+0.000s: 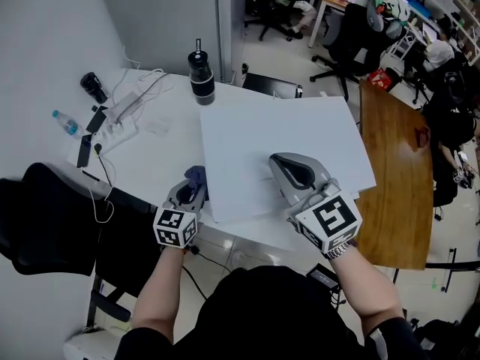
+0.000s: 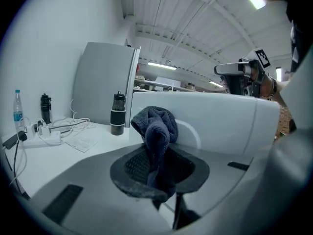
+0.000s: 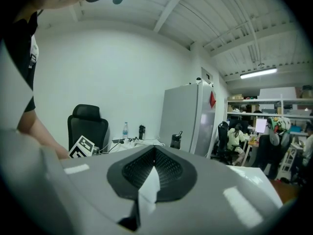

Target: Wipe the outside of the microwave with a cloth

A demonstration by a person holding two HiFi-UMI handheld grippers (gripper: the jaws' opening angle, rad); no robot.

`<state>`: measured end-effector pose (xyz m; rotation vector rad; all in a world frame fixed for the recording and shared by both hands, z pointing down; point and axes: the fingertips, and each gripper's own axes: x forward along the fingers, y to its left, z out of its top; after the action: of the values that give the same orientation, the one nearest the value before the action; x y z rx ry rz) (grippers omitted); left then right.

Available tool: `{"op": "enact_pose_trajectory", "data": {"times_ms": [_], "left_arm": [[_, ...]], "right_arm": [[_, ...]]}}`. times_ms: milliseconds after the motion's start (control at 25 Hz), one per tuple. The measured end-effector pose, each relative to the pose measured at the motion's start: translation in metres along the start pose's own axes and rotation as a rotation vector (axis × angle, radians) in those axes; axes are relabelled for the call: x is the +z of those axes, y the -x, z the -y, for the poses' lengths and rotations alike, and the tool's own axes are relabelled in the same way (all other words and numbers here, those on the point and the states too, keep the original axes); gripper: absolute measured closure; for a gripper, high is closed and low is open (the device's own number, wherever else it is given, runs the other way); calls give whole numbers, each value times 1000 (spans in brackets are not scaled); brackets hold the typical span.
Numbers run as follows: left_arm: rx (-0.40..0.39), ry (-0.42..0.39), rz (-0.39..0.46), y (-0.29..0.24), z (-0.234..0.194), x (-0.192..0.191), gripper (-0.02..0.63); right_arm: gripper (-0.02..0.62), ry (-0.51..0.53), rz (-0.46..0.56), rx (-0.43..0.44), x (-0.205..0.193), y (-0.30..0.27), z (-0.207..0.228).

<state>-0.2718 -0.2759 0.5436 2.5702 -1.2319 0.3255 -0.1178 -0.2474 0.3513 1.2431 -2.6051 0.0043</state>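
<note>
Holding a dark blue cloth [image 2: 154, 126] bunched between its pads, the left gripper [image 1: 193, 188] stands at the near left corner of the microwave [image 1: 300, 137], a white box on the white tabletop [image 1: 161, 156]. Its jaws are clamped on the cloth's lower part, and the loose upper fold stands up towards the microwave's left wall. Whether the fold touches that wall cannot be settled from either view. The right gripper [image 1: 285, 163] is over the microwave's top near the front edge, jaws closed together with nothing in them. A black bottle [image 1: 201, 77] stands on the tabletop beyond the far left corner, clear of the working side.

Assessment: the step in hand is bringing the cloth to the left wall; wiping does not appear to be under way. The next move calls for pressing the fold flat to the wall and drawing it along, with the right gripper steadying the box from above. Risk: the narrow pinch may let the cloth slip under drag.
</note>
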Motion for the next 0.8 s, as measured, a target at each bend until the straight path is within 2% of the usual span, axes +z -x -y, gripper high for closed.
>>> {"op": "enact_pose_trajectory", "data": {"times_ms": [800], "left_arm": [[24,13,-41,-72,-63,13,534]], "right_arm": [[594,-25,-51,-75,-15,-7,25]]}}
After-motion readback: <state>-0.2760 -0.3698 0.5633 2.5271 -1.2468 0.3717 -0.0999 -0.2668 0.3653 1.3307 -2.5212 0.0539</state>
